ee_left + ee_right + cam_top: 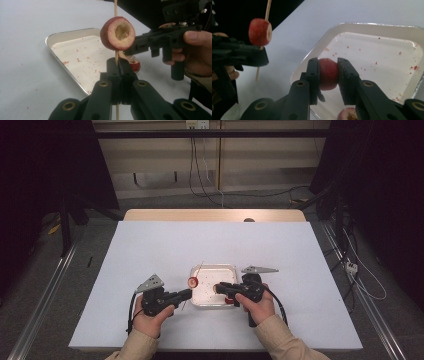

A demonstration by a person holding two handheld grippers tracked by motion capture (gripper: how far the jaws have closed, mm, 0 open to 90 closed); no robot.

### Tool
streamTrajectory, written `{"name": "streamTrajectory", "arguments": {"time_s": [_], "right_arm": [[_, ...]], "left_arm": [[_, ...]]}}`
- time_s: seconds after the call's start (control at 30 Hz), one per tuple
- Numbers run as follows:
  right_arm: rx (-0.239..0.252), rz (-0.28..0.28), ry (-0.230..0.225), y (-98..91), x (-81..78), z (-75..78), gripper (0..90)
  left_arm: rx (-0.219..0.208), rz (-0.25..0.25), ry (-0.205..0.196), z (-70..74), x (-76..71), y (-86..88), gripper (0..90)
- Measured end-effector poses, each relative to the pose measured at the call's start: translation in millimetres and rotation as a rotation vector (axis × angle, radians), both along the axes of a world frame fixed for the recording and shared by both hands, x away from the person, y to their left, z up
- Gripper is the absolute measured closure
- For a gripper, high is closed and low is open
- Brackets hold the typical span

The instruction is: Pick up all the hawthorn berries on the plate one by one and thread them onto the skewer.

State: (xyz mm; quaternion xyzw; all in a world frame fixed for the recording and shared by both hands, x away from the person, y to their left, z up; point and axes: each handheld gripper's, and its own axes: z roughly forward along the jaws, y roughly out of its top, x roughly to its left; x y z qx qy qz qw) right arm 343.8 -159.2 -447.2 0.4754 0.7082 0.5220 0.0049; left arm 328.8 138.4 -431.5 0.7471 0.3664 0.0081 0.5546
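Wooden skewer (pixel 116 56) in left gripper (pixel 119 65); right gripper (pixel 328 72) clamps strawberry piece (pixel 328 73); no writing legible.

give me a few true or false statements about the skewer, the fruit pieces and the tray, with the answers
1. The left gripper is shut on the wooden skewer. True.
2. No fruit is on the skewer. False: one red fruit piece with a hollowed middle is threaded on it.
3. The right gripper holds a second fruit piece between its jaws. True.
4. The metal tray is heaped with fruit. False: it holds mostly red crumbs and one more piece near its edge.
5. The skewer lies flat in the tray. False: it is held up above the table.
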Motion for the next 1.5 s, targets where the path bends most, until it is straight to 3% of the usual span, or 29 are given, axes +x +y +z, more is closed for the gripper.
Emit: {"name": "streamTrajectory", "arguments": {"time_s": [0.47,0.7,0.97,1.23,1.5], "right_arm": [[0.131,-0.074,-0.01,-17.8,12.8,32.2,72.7],[0.207,-0.117,0.019,-23.8,16.5,38.0,72.8],[0.221,-0.143,0.019,-20.8,17.8,40.1,72.8],[0.248,-0.17,0.017,-23.4,19.4,41.2,72.8],[0.278,-0.154,0.027,-16.7,17.3,41.5,72.8]], "left_arm": [[-0.005,-0.03,0.004,0.9,0.5,-7.0,89.1],[0.013,-0.069,0.015,-1.6,1.4,-15.4,89.1],[0.043,-0.133,0.029,-5.7,-1.5,-31.1,89.1],[0.06,-0.142,0.053,-9.1,-2.8,-32.6,89.1],[0.061,-0.138,0.064,-10.9,-2.7,-33.2,89.1]]}}
